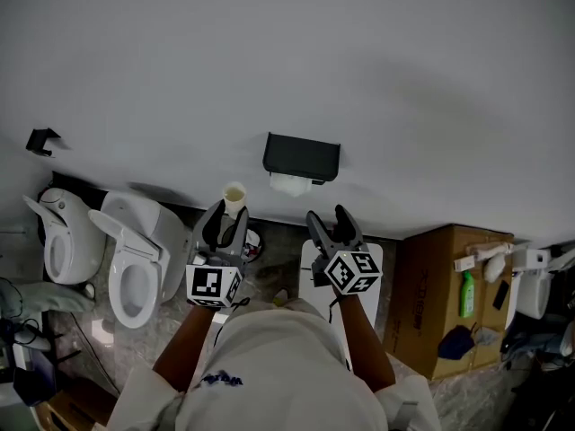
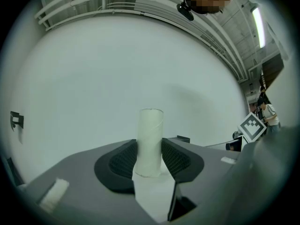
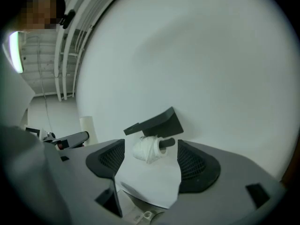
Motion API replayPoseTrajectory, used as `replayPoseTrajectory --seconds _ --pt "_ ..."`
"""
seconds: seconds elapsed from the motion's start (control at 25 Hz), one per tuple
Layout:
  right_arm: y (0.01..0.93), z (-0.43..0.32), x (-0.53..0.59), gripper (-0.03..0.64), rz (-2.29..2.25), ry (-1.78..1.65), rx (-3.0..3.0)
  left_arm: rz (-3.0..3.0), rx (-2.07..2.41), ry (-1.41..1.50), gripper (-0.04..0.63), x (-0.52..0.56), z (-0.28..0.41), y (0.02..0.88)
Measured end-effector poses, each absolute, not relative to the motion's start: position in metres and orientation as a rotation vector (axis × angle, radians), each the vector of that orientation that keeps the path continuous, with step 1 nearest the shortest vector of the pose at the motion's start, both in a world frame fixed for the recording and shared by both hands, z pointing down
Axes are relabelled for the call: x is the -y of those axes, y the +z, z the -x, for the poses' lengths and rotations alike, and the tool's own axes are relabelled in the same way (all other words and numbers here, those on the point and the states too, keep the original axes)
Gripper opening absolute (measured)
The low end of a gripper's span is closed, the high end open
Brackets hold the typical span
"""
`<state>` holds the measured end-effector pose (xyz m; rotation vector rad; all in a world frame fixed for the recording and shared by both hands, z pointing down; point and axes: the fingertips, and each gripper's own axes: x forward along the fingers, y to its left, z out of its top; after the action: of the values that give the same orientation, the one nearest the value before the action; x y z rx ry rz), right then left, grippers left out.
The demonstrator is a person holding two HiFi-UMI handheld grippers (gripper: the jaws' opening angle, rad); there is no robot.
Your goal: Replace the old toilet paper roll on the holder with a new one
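I see the toilet paper roll (image 3: 146,149) on the black spindle (image 3: 168,143) of the holder (image 1: 301,154), which is fixed to the pale wall (image 1: 377,70). The roll is down to a small white wad and hangs just under the holder's black cover. My right gripper (image 1: 328,218) points at it from below and slightly right. Its jaws are spread wide with nothing between the pads, and in the right gripper view the roll shows through the gap, clearly apart from both pads. My left gripper (image 1: 232,214) is just to the left of the holder. Its jaws pinch a bare cardboard tube (image 2: 150,142), which stands upright with both pads pressed against its lower half and its open top end above them. Further out, two white toilets (image 1: 135,259) stand on the floor at the left with their lids raised. At the right is a cardboard box (image 1: 445,294) with a green bottle (image 1: 466,294) on top
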<state>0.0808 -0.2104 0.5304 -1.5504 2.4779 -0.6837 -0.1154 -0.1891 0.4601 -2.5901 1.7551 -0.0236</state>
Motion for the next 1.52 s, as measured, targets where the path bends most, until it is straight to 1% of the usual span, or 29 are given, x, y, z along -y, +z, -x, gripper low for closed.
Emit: replayPoseTrajectory --seconds 0.36,0.64,0.8,0.92,1.16,1.36,1.52 --pt "0.461 -0.126 0.168 0.348 1.804 -0.215 -2.526 2.594 -1.701 0.016 0.172 0.179 0.122 0.446" --pt "0.436 -0.13 0.148 0.345 1.82 -0.101 -2.539 2.577 -1.648 0.006 0.173 0.163 0.109 0.428" --pt "0.426 -0.132 0.138 0.326 1.836 -0.043 -2.512 2.584 -1.628 0.025 0.173 0.161 0.103 0.418" --pt "0.418 -0.135 0.134 0.29 1.852 -0.001 -2.505 2.591 -1.619 0.025 0.173 0.157 0.098 0.416" --pt "0.417 -0.146 0.131 0.188 1.969 0.095 -2.477 2.6 -1.603 0.013 0.173 0.154 0.095 0.421" --pt "0.414 -0.148 0.128 0.137 2.026 0.136 -2.494 2.6 -1.574 -0.025 0.173 0.152 0.094 0.423" --pt "0.417 -0.15 0.129 0.112 2.033 0.137 -2.524 2.581 -1.582 -0.032 0.173 0.157 0.097 0.42"
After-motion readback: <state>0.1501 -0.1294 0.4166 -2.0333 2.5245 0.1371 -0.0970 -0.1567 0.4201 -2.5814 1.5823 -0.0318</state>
